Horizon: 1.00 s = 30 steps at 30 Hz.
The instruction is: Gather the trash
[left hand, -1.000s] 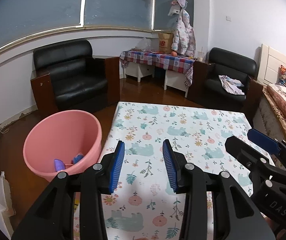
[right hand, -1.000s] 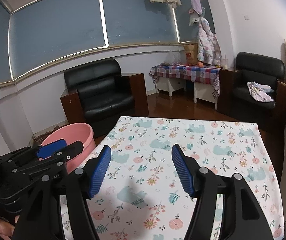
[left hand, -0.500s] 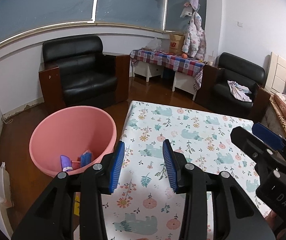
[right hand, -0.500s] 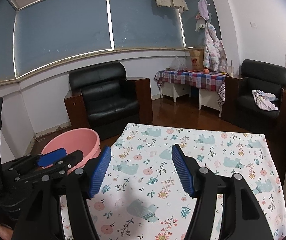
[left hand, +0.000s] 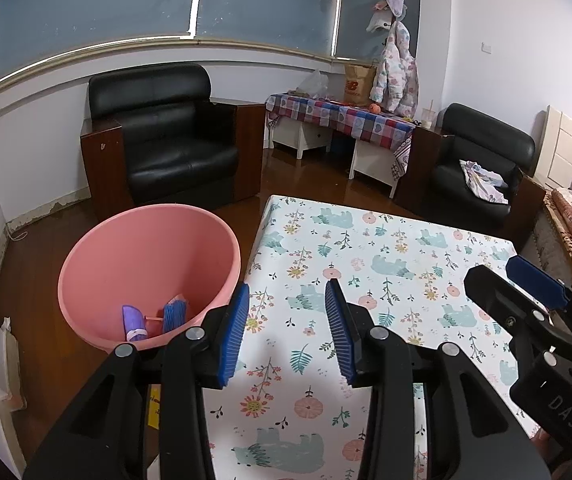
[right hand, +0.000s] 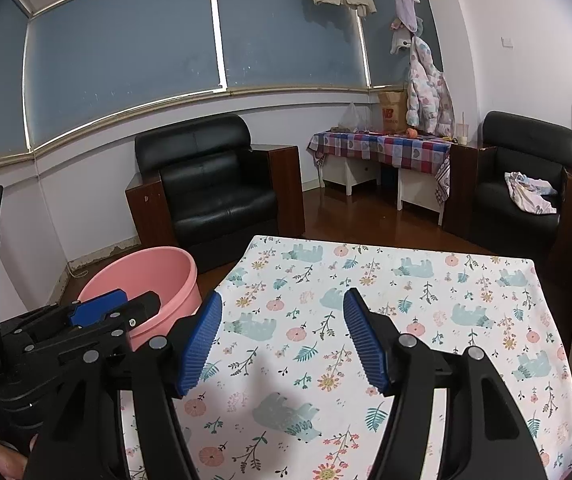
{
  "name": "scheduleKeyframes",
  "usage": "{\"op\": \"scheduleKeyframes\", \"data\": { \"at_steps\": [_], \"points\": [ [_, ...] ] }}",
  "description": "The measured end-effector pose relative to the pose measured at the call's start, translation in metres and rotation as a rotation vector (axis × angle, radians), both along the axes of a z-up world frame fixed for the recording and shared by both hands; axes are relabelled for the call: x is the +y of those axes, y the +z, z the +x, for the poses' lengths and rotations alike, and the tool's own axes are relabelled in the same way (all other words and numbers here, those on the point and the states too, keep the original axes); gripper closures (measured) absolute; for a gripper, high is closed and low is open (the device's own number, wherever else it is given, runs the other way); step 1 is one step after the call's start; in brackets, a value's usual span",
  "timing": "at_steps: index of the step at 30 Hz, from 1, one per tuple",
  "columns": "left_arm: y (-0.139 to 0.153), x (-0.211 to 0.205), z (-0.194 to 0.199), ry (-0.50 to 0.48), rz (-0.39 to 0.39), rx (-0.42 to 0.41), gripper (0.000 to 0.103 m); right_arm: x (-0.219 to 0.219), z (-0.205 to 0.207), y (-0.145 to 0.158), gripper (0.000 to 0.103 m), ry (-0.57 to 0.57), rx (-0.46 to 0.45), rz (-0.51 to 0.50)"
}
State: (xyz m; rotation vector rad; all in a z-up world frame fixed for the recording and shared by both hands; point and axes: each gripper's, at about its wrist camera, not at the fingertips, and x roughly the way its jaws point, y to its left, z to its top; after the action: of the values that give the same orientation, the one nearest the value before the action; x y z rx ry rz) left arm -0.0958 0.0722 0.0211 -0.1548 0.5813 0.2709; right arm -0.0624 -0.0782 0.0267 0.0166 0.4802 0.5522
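Looks like end of collecting: left gripper (left hand: 286, 326) & right gripper (right hand: 282, 338) both wide open w/ nothing held over bare floral table (left hand: 386, 240), trash (left hand: 154, 318) in pink bucket (left hand: 98, 248) beside table; next probably just check for leftovers.

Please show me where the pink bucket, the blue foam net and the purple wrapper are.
pink bucket (left hand: 86, 264): left wrist view, on its inner wall.
blue foam net (left hand: 175, 311): left wrist view, on its middle.
purple wrapper (left hand: 133, 318): left wrist view, on its upper part.
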Motion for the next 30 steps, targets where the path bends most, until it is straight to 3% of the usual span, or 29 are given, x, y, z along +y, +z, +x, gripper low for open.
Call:
{"op": "scheduleKeyframes", "data": {
  "at_steps": [30],
  "points": [
    [0.0005, 0.0031, -0.0014, 0.004, 0.002, -0.002, 0.063, -0.0038, -0.0010, -0.0034, 0.041, 0.001, 0.001, 0.003]
  ]
}}
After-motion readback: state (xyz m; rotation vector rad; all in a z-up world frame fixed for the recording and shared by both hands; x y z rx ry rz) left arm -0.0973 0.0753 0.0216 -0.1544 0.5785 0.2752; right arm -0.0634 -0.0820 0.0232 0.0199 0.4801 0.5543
